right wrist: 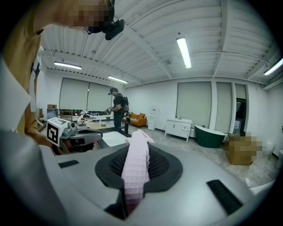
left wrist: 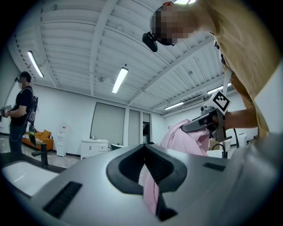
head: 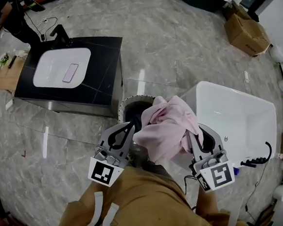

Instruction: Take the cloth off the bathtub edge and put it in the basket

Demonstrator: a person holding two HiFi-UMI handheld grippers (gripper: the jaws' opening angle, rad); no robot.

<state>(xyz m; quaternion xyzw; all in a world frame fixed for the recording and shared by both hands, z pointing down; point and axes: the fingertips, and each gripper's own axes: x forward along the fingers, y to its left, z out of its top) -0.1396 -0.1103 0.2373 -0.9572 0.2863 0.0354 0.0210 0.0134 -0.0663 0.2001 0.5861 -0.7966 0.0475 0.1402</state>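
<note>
A pink cloth (head: 166,126) hangs bunched between my two grippers, above a round basket (head: 125,105) with a dark inside. My left gripper (head: 131,129) is shut on the cloth's left side, over the basket's near rim. My right gripper (head: 194,137) is shut on its right side, by the white bathtub (head: 239,119). In the left gripper view a pink fold (left wrist: 151,190) is pinched in the left gripper (left wrist: 146,162), and the right gripper (left wrist: 207,122) holds the rest of the cloth (left wrist: 185,139). In the right gripper view a waffle-textured strip (right wrist: 134,173) is clamped in the right gripper (right wrist: 135,158).
A black counter (head: 102,74) with a white basin (head: 50,68) and a phone (head: 70,72) in it stands left of the basket. Cardboard boxes (head: 244,29) sit at the far right. Another person (right wrist: 118,108) stands in the background. The floor is grey marble.
</note>
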